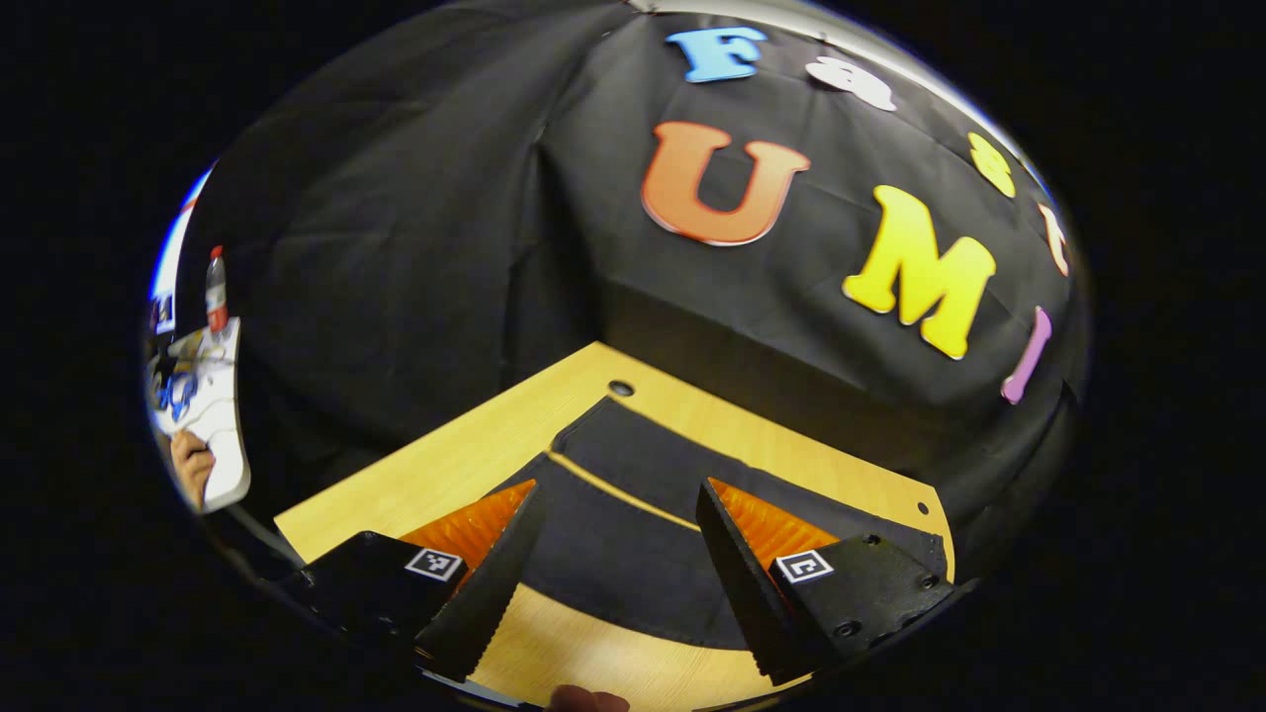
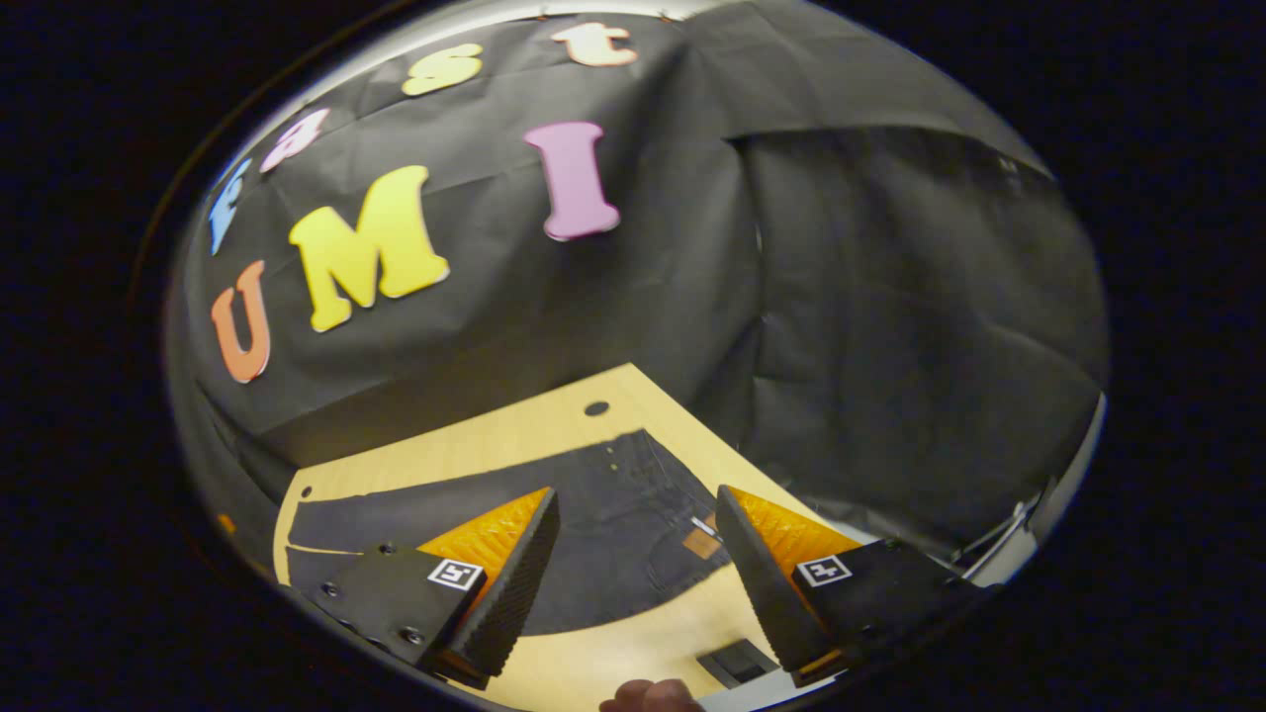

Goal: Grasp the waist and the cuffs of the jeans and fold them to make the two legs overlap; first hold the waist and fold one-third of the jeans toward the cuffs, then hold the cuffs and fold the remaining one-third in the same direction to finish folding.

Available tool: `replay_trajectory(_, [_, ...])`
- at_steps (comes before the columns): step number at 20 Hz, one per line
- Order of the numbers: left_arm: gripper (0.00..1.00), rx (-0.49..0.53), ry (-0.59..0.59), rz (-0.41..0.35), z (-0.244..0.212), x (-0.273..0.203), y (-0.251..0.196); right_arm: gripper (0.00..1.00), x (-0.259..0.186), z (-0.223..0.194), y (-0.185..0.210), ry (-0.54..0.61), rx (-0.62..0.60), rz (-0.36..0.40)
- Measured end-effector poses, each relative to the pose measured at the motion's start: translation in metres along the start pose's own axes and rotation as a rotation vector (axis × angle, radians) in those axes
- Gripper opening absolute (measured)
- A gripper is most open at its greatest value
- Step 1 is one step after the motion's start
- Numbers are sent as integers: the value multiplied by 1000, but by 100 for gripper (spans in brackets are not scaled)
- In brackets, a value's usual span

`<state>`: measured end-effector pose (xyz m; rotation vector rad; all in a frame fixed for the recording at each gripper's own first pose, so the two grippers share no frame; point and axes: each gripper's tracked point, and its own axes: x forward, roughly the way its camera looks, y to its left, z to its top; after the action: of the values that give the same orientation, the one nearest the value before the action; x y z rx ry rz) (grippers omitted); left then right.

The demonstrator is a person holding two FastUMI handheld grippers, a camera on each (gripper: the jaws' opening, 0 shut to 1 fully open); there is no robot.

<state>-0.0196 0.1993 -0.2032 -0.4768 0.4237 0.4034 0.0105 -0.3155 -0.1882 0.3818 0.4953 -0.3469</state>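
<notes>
In the left gripper view, my left gripper hangs with its jaws spread wide and empty above dark denim jeans, which lie flat on a pale wooden table at lower centre. In the right gripper view, my right gripper is likewise spread wide and empty over the jeans' waist, lower centre-right, where a tan patch shows.
</notes>
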Motion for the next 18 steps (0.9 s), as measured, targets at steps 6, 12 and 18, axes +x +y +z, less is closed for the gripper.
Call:
replay_trajectory(6, [99,-374,172,42,-54,26,31,98,49,-74,-48,201,182,-68])
replay_trajectory(12, [99,-548,256,136,-82,48,71,98,89,-100,-54,299,198,-71])
replay_trajectory(18, [99,-682,259,202,-82,72,91,98,116,-109,-58,347,215,-90])
